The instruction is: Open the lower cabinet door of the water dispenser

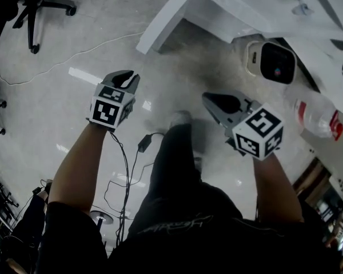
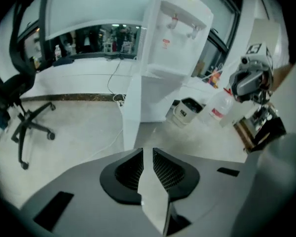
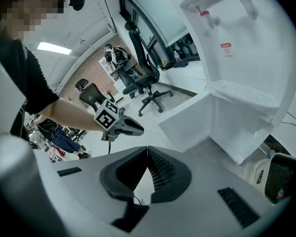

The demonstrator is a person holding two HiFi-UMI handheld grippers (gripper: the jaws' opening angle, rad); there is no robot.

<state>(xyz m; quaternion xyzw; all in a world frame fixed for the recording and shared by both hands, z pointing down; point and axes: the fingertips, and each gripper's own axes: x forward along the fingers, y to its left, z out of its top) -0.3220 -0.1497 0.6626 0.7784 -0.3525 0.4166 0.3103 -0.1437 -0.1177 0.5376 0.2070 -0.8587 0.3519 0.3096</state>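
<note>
Black office chair (image 1: 37,7) stands on the pale floor (image 1: 74,50) at far left. Next comes the left gripper (image 1: 128,76), held in the air and released, its jaws a narrow slit apart with nothing between them. Beyond it the white lower cabinet door (image 1: 166,19) of the water dispenser (image 2: 175,43) stands swung wide open, touched by neither gripper. The right gripper (image 1: 210,99) hovers clenched, tips together, empty. A plastic bottle (image 1: 314,116) is at far right.

Water dispenser (image 2: 180,33) glossy white plastic, floor (image 1: 74,50) polished & shiny.
</note>
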